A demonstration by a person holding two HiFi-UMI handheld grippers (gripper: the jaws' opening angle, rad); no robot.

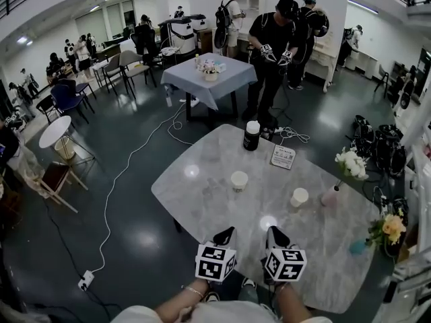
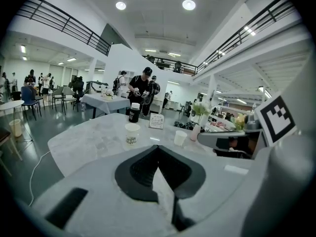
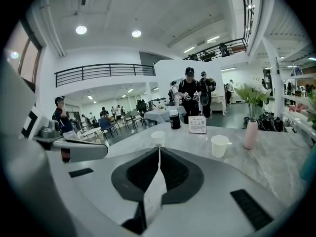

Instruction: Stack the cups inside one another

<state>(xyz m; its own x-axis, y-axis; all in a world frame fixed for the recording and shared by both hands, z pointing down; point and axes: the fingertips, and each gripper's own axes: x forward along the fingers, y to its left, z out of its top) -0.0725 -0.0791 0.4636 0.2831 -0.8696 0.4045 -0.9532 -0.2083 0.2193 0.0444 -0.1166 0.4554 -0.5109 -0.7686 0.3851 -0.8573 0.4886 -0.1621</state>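
Note:
Two pale paper cups stand apart on the marble table (image 1: 202,207). One cup (image 1: 239,180) is near the middle; it shows with a printed band in the left gripper view (image 2: 132,134) and in the right gripper view (image 3: 158,138). The other cup (image 1: 299,197) is further right (image 2: 180,138) (image 3: 219,145). Both grippers hover over the table's near edge, well short of the cups. My left gripper (image 1: 226,233) (image 2: 158,147) is shut with nothing in it. My right gripper (image 1: 274,231) (image 3: 159,147) is also shut and holds nothing.
A black bottle with a white cap (image 1: 252,135) and a small sign card (image 1: 283,157) stand at the table's far side. A pink vase (image 1: 330,195) with white flowers and yellow flowers (image 1: 390,227) are at the right. People and another table (image 1: 209,76) stand beyond.

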